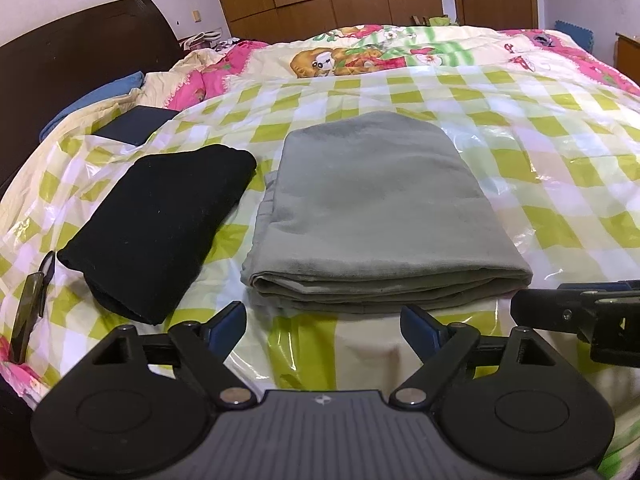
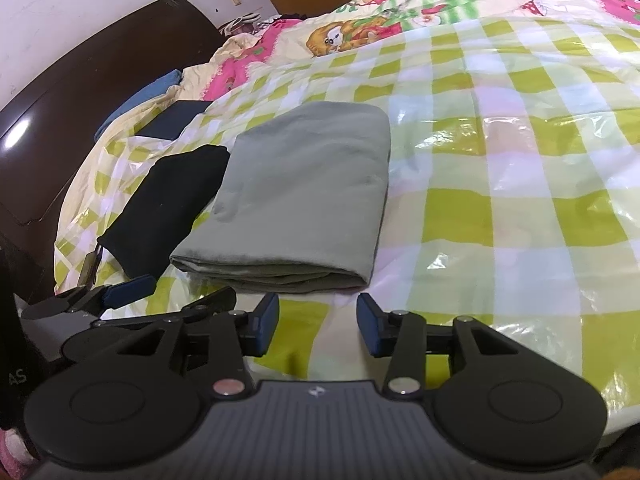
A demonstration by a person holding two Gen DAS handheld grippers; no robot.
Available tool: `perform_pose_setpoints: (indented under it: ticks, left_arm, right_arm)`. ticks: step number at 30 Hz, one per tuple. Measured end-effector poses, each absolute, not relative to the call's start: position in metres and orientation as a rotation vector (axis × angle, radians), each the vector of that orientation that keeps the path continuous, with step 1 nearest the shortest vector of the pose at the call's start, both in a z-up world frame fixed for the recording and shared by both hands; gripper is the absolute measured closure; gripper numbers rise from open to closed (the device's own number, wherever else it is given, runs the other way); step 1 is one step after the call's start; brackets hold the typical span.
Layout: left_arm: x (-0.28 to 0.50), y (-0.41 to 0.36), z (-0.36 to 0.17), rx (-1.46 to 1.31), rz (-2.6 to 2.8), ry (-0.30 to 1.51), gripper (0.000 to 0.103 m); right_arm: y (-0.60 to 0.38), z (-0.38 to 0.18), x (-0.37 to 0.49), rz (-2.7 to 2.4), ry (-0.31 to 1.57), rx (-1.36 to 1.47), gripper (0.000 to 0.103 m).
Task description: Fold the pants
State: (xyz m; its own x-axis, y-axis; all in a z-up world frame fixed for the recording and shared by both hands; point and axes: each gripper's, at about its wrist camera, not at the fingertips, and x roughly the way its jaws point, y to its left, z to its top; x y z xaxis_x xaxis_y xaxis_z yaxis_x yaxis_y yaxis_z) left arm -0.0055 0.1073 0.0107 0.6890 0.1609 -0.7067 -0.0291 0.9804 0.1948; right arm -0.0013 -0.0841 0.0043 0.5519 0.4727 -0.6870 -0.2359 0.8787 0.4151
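Observation:
Folded grey-green pants (image 1: 376,208) (image 2: 296,192) lie flat on the checked plastic sheet, folded edge toward me. Left of them lies a folded black garment (image 1: 160,228) (image 2: 168,208). My left gripper (image 1: 324,326) stands wide open just short of the grey pants' near edge, with nothing between its blue pads. My right gripper (image 2: 318,326) is about half open, also just short of that edge, with only the sheet between its pads. The left gripper's blue finger (image 2: 128,292) shows at the left of the right wrist view. The right gripper's finger (image 1: 576,312) shows at the right of the left wrist view.
The green-and-white checked plastic sheet (image 1: 540,152) covers a bed with a cartoon quilt (image 1: 360,56). A dark headboard (image 1: 60,60) runs along the left. A dark flat box (image 1: 136,124) and blue cloth (image 1: 100,96) lie by it. A slim dark object (image 1: 30,312) lies near the black garment.

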Motion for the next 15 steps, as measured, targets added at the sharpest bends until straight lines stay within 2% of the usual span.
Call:
perform_pose_setpoints:
  ticks: [15]
  left_arm:
    - [-0.0096,0.1074,0.0139,0.158,0.093,0.787,0.001]
  right_arm:
    - [-0.0852,-0.0038,-0.0004,0.430,0.924,0.295,0.058]
